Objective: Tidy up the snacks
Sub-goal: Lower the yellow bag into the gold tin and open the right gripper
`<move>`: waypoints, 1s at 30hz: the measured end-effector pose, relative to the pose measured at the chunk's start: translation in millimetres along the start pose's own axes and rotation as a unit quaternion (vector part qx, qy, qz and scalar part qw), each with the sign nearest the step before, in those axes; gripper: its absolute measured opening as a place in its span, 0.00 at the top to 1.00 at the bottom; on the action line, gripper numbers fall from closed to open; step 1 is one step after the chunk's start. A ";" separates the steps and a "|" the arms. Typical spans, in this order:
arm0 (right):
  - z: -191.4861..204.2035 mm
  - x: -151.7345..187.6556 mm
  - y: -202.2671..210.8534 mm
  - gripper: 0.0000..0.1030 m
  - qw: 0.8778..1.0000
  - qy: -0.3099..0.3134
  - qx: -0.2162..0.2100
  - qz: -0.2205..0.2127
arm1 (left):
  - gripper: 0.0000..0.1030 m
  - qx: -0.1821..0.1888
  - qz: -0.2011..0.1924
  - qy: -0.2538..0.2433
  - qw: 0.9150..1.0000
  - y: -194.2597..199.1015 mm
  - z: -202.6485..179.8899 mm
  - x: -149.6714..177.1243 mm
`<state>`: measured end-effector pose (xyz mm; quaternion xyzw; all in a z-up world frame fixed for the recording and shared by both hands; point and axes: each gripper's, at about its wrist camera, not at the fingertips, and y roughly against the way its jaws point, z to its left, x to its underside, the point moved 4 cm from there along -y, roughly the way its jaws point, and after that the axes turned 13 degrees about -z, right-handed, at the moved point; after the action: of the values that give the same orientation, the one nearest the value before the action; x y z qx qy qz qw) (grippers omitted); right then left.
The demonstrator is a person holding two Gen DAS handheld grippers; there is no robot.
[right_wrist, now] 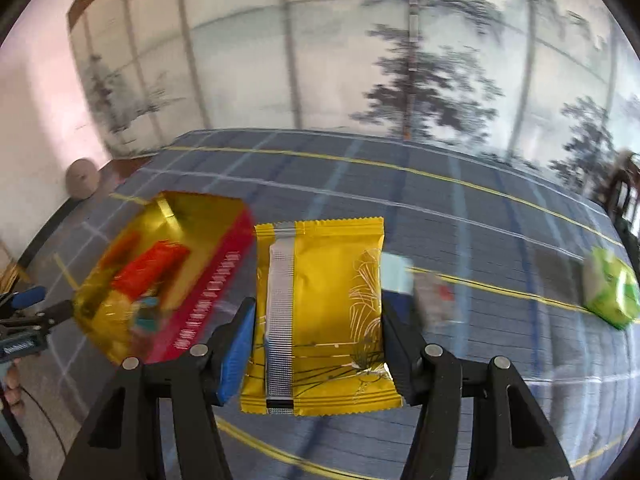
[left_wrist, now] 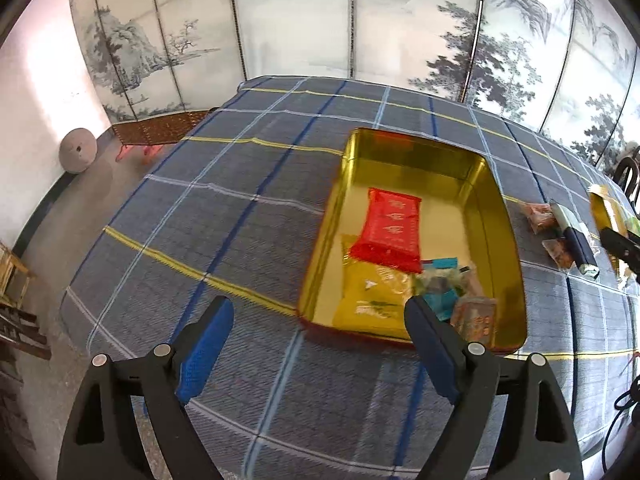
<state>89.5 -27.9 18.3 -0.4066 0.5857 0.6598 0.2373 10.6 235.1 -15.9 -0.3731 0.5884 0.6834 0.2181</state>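
Note:
A gold tin box [left_wrist: 502, 216] with red outer walls sits on the plaid tablecloth. It holds a red packet [left_wrist: 392, 232], a yellow packet [left_wrist: 368, 296], a teal packet [left_wrist: 440, 296] and an orange-brown snack [left_wrist: 476, 316]. My left gripper [left_wrist: 320, 344] is open and empty, just in front of the tin's near wall. My right gripper [right_wrist: 316, 332] is shut on a yellow snack packet [right_wrist: 324, 312] and holds it above the cloth, right of the tin [right_wrist: 208, 276]. The right gripper also shows at the right edge of the left wrist view [left_wrist: 620, 242].
Loose snacks lie right of the tin: small orange packets [left_wrist: 538, 216], a dark blue and white bar [left_wrist: 574, 236]. A green packet [right_wrist: 610, 292] lies at the far right. A painted folding screen [left_wrist: 360, 20] stands behind the table. The table edge drops to the floor at left.

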 end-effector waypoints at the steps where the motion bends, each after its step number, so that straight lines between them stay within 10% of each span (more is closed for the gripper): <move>1: 11.5 -0.3 -4.1 0.42 1.000 0.006 -0.007 0.003 | 0.17 -0.004 0.001 0.002 1.000 0.5 4.3 1.0; 12: 106.4 5.1 -41.1 0.42 0.996 0.038 -0.069 0.041 | 0.17 -0.036 0.007 0.013 0.999 7.1 42.8 12.0; 30: 148.2 17.7 -74.7 0.42 0.994 0.062 -0.061 0.068 | 0.17 -0.049 0.012 0.035 0.998 11.8 71.9 16.3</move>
<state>100.4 127.4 -41.9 -0.4193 0.5843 0.6826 0.1298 -26.5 299.8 -18.7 -0.4004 0.5655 0.7005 0.1706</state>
